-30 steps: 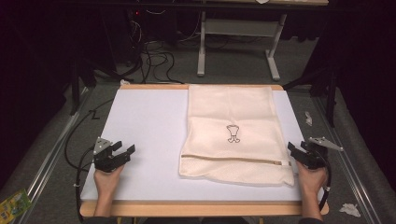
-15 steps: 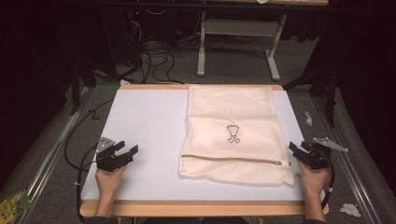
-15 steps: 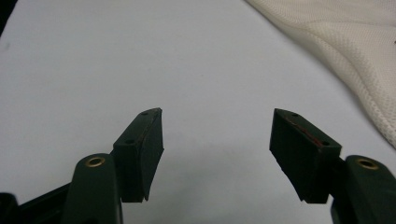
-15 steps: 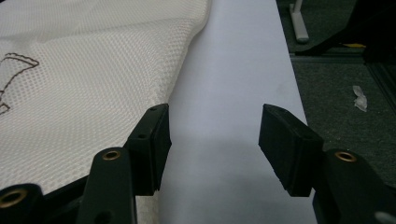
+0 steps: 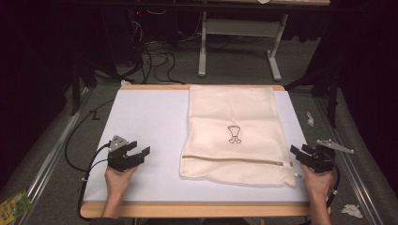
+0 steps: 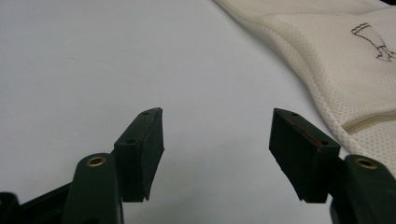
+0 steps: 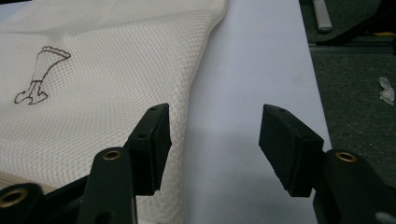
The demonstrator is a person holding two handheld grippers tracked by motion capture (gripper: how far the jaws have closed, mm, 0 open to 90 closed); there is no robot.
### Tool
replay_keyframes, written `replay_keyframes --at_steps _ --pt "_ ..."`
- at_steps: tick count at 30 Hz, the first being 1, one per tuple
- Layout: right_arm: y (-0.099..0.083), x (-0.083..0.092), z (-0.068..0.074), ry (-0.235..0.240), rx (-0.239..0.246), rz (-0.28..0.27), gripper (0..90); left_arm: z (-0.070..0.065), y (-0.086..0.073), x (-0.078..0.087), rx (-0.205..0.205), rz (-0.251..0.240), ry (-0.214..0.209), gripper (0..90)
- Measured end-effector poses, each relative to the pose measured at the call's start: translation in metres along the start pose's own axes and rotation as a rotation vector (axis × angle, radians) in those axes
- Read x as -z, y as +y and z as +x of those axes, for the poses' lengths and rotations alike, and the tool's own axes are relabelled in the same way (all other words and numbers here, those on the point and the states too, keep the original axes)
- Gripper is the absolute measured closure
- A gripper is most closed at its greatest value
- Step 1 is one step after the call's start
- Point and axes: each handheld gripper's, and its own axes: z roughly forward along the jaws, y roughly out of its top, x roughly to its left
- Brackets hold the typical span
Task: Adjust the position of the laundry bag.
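A cream mesh bag (image 5: 234,122) lies flat on the right half of the white table top (image 5: 141,112), with a small brown emblem (image 5: 233,134) at its centre and a zipper (image 5: 234,160) near its front edge. My left gripper (image 5: 139,151) stands open over bare table, left of the bag; in the left gripper view (image 6: 217,140) the bag (image 6: 355,60) lies off to the right. My right gripper (image 5: 298,152) sits open at the bag's front right corner. Its jaws have just been closing slightly, gripping nothing; the bag's edge (image 7: 93,93) lies under its left jaw (image 7: 215,135).
Black cables (image 5: 80,140) trail off the table's left side onto the grey floor. A desk frame (image 5: 239,47) stands beyond the far edge. Scraps of paper (image 5: 351,210) lie on the floor at the right, and a green packet (image 5: 14,205) at the lower left.
My left gripper has shifted a little to the right, toward the bag. The right gripper has stayed in place, its jaws slightly narrower. The bag has not moved.
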Motion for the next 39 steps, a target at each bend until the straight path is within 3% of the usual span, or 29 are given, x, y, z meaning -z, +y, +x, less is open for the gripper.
replay_keyframes --at_steps 1,9,15,21,22,25,29,35,38,39 --pt "-0.001 0.001 0.002 0.014 0.007 0.008 50.9 -0.004 0.002 -0.002 -0.008 0.015 -0.006 35.6" --pt "0.001 -0.001 0.008 0.064 0.035 0.032 57.6 -0.022 0.011 -0.011 -0.041 0.049 -0.048 34.8" --pt "0.005 -0.002 0.012 0.066 0.051 0.046 62.2 -0.037 0.020 -0.019 -0.048 0.051 -0.089 34.9" --pt "0.009 -0.005 0.018 0.082 0.058 0.067 61.6 -0.054 0.026 -0.029 -0.097 0.087 -0.090 35.1" --pt "0.011 -0.006 0.019 0.086 0.061 0.072 60.5 -0.056 0.027 -0.030 -0.085 0.084 -0.100 35.3" --pt "0.013 -0.007 0.021 0.088 0.058 0.084 59.3 -0.064 0.031 -0.037 -0.106 0.102 -0.098 35.5" --pt "0.018 -0.008 0.023 0.067 0.071 0.099 58.6 -0.077 0.040 -0.049 -0.109 0.115 -0.132 36.0" --pt "0.021 -0.013 0.023 0.057 0.072 0.133 54.5 -0.090 0.043 -0.066 -0.129 0.147 -0.110 35.6" --pt "0.022 -0.016 0.023 0.054 0.067 0.151 53.6 -0.092 0.044 -0.077 -0.106 0.171 -0.108 34.9" --pt "0.024 -0.017 0.023 0.050 0.068 0.164 52.7 -0.093 0.045 -0.084 -0.104 0.179 -0.089 34.6"
